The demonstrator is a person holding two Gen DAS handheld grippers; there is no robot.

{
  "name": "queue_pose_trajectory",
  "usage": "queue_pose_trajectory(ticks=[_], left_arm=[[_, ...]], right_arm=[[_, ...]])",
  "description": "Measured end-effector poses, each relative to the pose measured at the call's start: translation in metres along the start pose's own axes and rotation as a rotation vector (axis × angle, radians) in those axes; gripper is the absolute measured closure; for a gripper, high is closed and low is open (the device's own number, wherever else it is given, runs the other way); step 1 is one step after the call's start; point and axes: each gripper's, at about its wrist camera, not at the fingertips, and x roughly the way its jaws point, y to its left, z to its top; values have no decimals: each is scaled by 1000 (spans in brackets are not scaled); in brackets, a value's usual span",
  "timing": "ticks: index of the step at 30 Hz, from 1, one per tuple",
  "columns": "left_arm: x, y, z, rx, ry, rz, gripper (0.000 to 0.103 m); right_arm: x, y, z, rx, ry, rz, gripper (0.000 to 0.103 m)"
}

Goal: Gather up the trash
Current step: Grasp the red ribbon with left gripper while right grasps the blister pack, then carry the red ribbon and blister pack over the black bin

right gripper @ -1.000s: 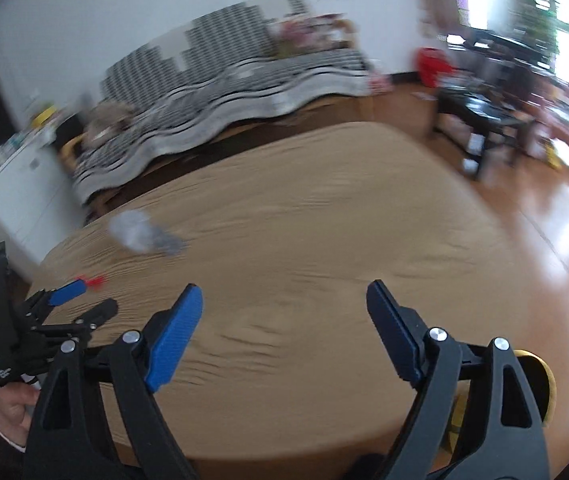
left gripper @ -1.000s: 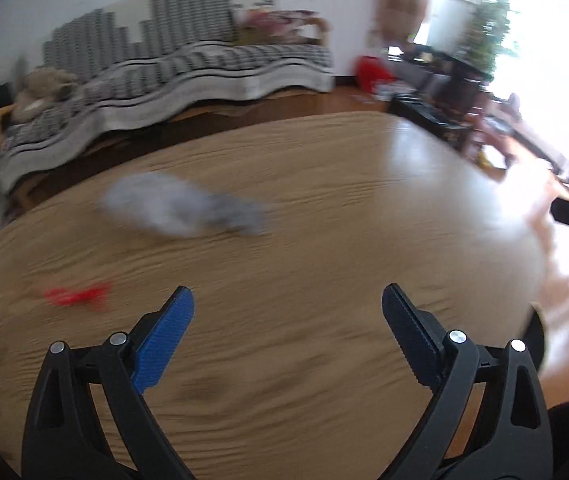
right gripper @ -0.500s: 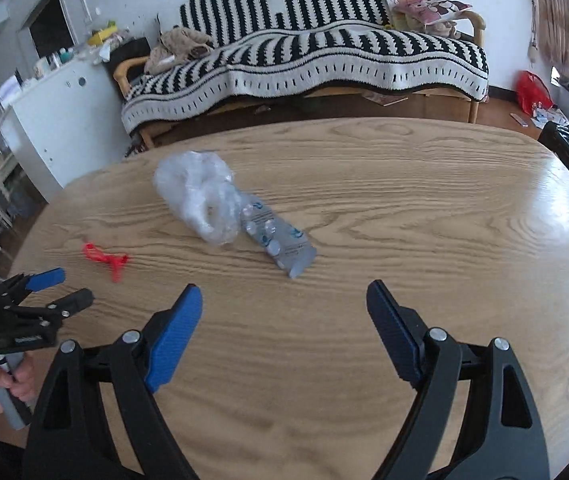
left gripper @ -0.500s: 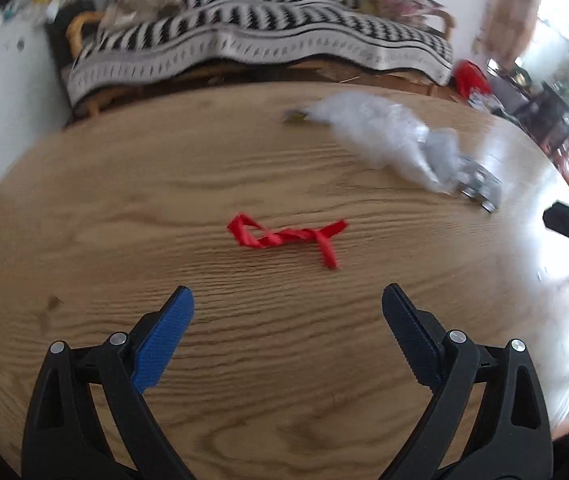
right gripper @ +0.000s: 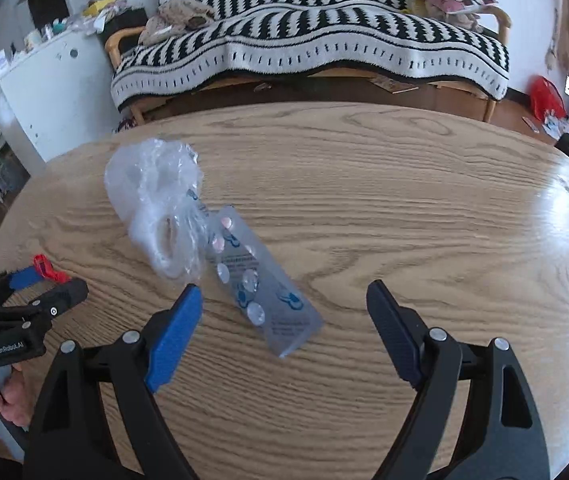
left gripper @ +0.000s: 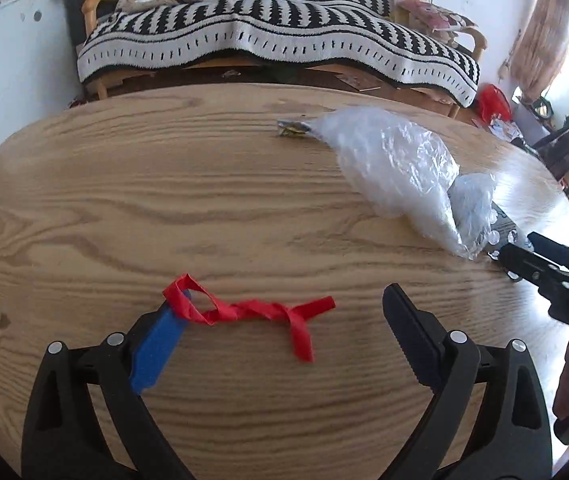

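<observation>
While both tools hang spread and empty over the tabletop [left gripper: 84, 200], the left tool [left gripper: 280, 320] brackets the red ribbon [left gripper: 244, 310] and the right tool [right gripper: 284, 312] the blister pack [right gripper: 262, 284] beside the crumpled plastic [right gripper: 156, 200]; lower squarely, then close

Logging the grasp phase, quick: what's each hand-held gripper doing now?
Left hand-held gripper: open, red ribbon between its fingers, ungripped.
Right hand-held gripper: open, holding nothing.

Counter [left gripper: 124, 208]: oval, light wood grain.
Red ribbon [left gripper: 252, 312]: twisted strip lying flat near the front edge.
Clear plastic bag [left gripper: 396, 168]: crumpled, mid-counter.
Blister pack [right gripper: 260, 280]: flat, touching the bag.
Small wrapper [left gripper: 292, 128]: beside the bag's far tip.
</observation>
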Motion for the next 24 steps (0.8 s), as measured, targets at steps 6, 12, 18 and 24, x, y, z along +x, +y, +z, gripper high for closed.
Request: queue_pose_trajectory(ticks=[6,12,18,24], left_arm=[[1,-12,2,22,-33,-2,24],[-3,-21,2,27,-17,-62,86],[-15,-32,3,36,-34,-96,92],[-38,-45,1,55,-58,-101,92]], right_arm=[[3,18,-5,-116,1,-47,67],[-9,13,-18,-84,23,-11,72],[-54,-2,-29,-12,-14,-7,72],[-95,-17,-43,42,-56,-19,72]])
